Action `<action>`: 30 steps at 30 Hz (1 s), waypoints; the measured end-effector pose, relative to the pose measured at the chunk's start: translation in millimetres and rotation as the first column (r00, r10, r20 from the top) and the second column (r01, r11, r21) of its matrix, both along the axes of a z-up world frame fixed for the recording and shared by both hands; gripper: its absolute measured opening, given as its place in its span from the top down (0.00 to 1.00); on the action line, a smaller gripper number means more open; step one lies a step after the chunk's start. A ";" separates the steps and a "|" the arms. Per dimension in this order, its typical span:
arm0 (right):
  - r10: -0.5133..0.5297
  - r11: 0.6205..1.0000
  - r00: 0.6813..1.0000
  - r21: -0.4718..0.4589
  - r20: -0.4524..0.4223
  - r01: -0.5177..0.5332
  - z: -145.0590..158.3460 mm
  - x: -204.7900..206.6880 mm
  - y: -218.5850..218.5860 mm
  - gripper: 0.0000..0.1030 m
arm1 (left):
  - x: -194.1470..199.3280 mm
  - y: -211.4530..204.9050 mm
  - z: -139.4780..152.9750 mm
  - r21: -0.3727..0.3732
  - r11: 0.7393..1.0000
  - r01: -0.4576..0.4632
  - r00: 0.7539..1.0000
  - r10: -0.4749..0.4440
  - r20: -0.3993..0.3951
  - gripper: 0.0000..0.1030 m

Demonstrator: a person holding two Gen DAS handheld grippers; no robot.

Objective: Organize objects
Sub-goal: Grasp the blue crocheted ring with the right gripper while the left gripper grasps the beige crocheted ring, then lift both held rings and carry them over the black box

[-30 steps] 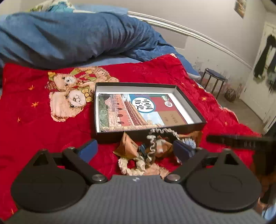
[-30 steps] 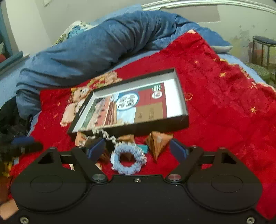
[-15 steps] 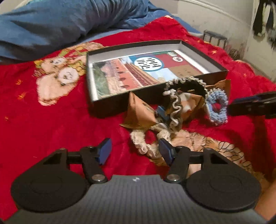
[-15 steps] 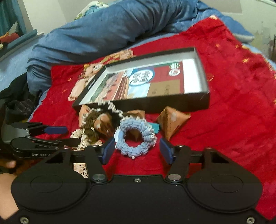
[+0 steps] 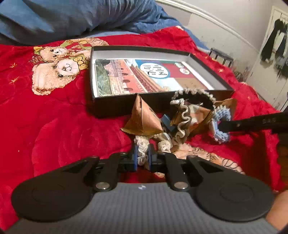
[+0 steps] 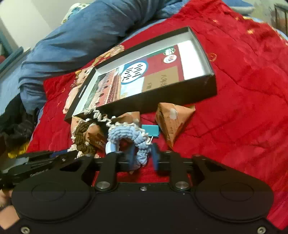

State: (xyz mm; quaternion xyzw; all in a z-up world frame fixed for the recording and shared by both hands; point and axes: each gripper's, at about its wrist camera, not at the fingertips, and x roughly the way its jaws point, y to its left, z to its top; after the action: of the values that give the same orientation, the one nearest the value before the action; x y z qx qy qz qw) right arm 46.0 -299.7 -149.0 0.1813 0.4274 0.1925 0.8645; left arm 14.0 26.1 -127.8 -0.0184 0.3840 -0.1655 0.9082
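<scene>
A black open box (image 5: 115, 106) with a printed sheet inside lies on the red blanket; it also shows in the right wrist view (image 6: 201, 88). In front of it is a pile of scrunchies and brown paper pyramids (image 5: 144, 117). My left gripper (image 5: 143, 158) is shut on a cream lace scrunchie (image 5: 142, 149). My right gripper (image 6: 143, 154) is closed around the near side of a light blue scrunchie (image 6: 126, 133), also seen in the left wrist view (image 5: 222, 124). A brown-and-white frilly scrunchie (image 5: 187, 108) drapes over a pyramid.
A brown pyramid (image 6: 172, 118) and a small teal card (image 6: 150, 130) lie right of the pile. A blue duvet (image 5: 72, 16) is bunched behind the box. The red blanket (image 5: 54, 126) carries a teddy bear print (image 5: 57, 68). A stool (image 5: 221, 57) stands beyond the bed.
Both grippers moved forward into the pile and closed: the left onto the cream lace scrunchie, the right onto the light blue scrunchie. The blue scrunchie is lifted slightly.
</scene>
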 end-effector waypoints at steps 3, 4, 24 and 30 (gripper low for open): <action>-0.022 1.000 1.000 0.015 -0.011 0.022 0.5 -0.9 -1.4 0.88 | -3.4 2.7 4.6 0.015 1.000 0.001 1.000 -0.001 0.005 0.87; -0.023 1.000 1.000 0.017 -0.012 0.023 2.2 -1.7 -1.0 0.88 | -5.3 3.9 6.9 0.018 1.000 0.000 1.000 0.000 0.008 0.87; 0.008 1.000 0.997 0.018 0.082 -0.009 125.3 -42.0 28.9 0.89 | -52.7 28.4 101.4 0.099 0.995 -0.016 0.963 -0.011 0.268 0.87; -0.011 0.999 0.990 0.049 0.137 0.004 151.3 -35.3 32.9 0.88 | -39.7 33.8 131.4 0.074 0.996 -0.043 0.918 0.010 0.395 0.86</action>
State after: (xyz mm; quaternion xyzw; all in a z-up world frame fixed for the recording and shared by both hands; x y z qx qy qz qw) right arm 10.6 -266.8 2.4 0.1901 0.3615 0.2117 0.8879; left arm -25.7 59.8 3.5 0.0470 0.1993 -0.1375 0.9691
